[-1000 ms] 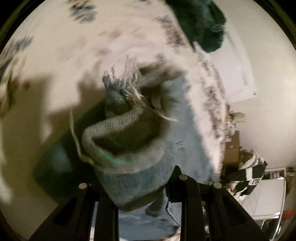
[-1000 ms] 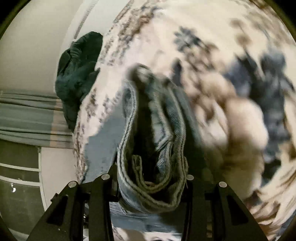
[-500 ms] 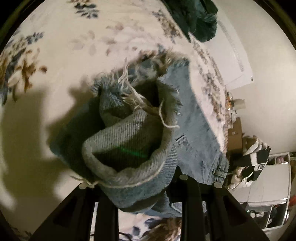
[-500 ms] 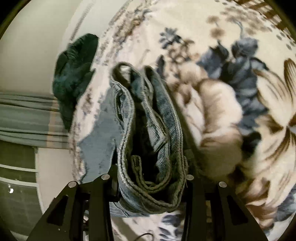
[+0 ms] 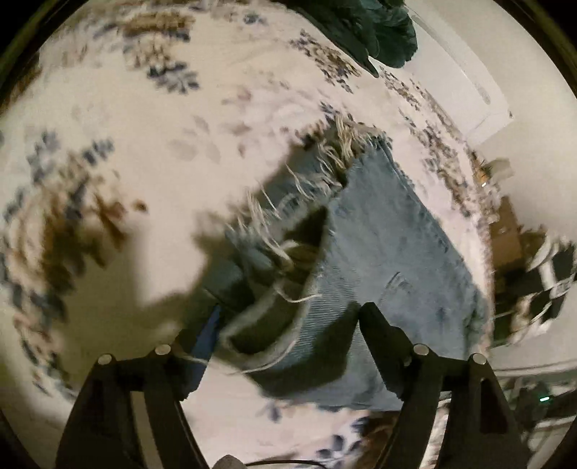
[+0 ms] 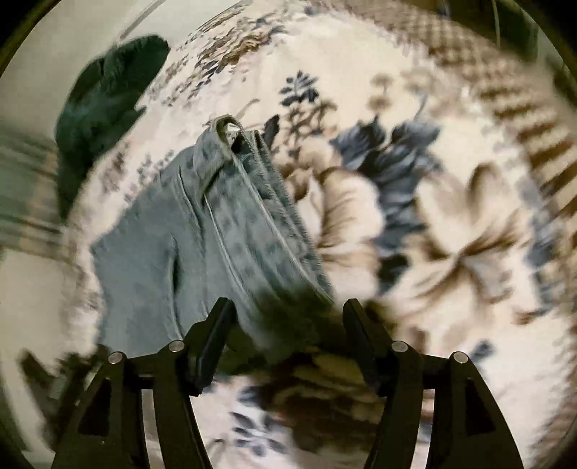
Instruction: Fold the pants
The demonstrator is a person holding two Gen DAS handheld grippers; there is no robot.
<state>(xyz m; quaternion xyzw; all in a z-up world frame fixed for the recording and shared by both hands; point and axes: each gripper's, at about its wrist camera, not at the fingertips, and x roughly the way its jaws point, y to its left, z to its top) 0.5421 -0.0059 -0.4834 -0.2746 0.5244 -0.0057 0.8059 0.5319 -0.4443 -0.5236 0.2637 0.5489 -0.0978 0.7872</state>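
Light blue jeans (image 5: 382, 245) lie folded on a floral bedspread (image 5: 144, 144). In the left wrist view their frayed hems (image 5: 317, 173) point away and the cloth lies between the spread fingers of my left gripper (image 5: 274, 335), which is open and no longer pinches it. In the right wrist view the jeans (image 6: 223, 231) lie flat with the waistband end (image 6: 227, 126) farthest away. My right gripper (image 6: 285, 314) is open, its fingers apart just over the near edge of the jeans. Both views are blurred.
A dark green garment (image 5: 371, 32) lies at the far edge of the bed, also in the right wrist view (image 6: 104, 112). Beyond the bed's right edge are a white wall and cluttered furniture (image 5: 523, 274). The floral bedspread (image 6: 432, 216) spreads wide to the right.
Both grippers opened and let go of the jeans, which dropped flat onto the bedspread. Both grippers have pulled back from the cloth.
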